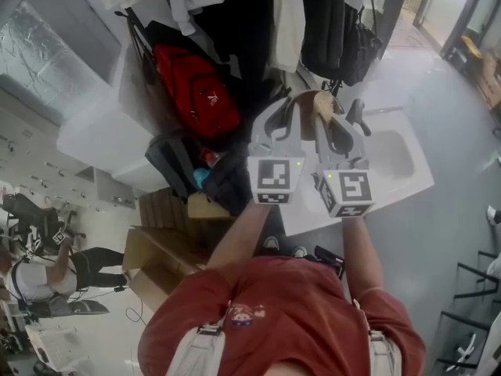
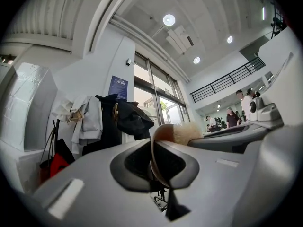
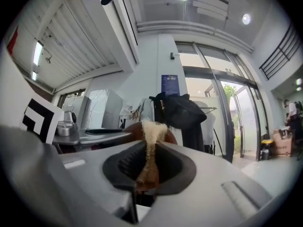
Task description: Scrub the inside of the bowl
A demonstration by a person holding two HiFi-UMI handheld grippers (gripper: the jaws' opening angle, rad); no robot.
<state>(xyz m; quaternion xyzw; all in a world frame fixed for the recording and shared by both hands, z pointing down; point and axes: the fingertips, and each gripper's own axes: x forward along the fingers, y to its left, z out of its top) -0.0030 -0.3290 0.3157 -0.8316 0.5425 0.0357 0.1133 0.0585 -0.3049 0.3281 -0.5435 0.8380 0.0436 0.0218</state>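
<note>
One brown bowl (image 2: 164, 130) was held up in the air near a single white sink (image 1: 407, 163), its rim pinched in the closed jaws of the left gripper (image 2: 160, 168). The right gripper (image 3: 147, 167), the second of two, clamped one tan scrubber (image 3: 151, 136) right by the bowl.

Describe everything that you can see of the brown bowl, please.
The bowl is brown, smooth and thin-walled, perhaps wood or plastic. It hangs in the air, turned on edge, its rim clamped in the left gripper. The pale fibrous scrubber in the right gripper lies against it. Its inside is mostly hidden.
</note>
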